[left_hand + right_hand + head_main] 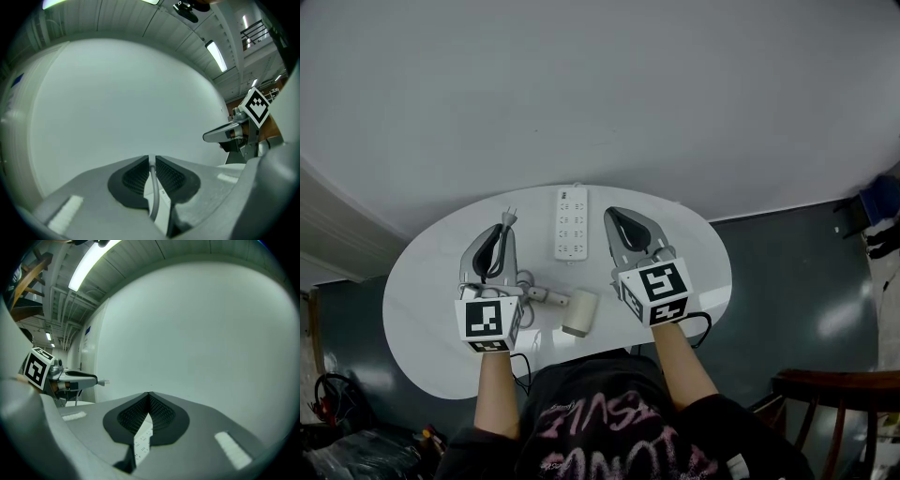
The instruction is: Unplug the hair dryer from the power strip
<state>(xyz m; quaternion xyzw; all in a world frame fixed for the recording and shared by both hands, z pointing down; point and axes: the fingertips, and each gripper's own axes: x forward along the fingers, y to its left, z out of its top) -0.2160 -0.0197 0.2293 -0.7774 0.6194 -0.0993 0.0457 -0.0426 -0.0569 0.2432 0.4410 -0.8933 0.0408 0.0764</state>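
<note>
Left hand-held gripper (151, 160): jaws pinched on the grey cord (153, 190) just behind the plug (508, 217). The prongs stick out past the jaw tips, clear of the power strip (572, 223). Right hand-held gripper (149, 396): jaws closed together with nothing between them. Both are held side by side on bare forearms, tips pointing away from the person toward a pale wall (600, 84). The power strip lies between the two hand-held grippers and touches neither. The white hair dryer (579, 312) lies between the two marker cubes, close to the person. Everything is on a white oval bench (422, 291) over a dark floor (787, 281). A wooden chair (825, 394) stands to the right of the right hand-held gripper.
</note>
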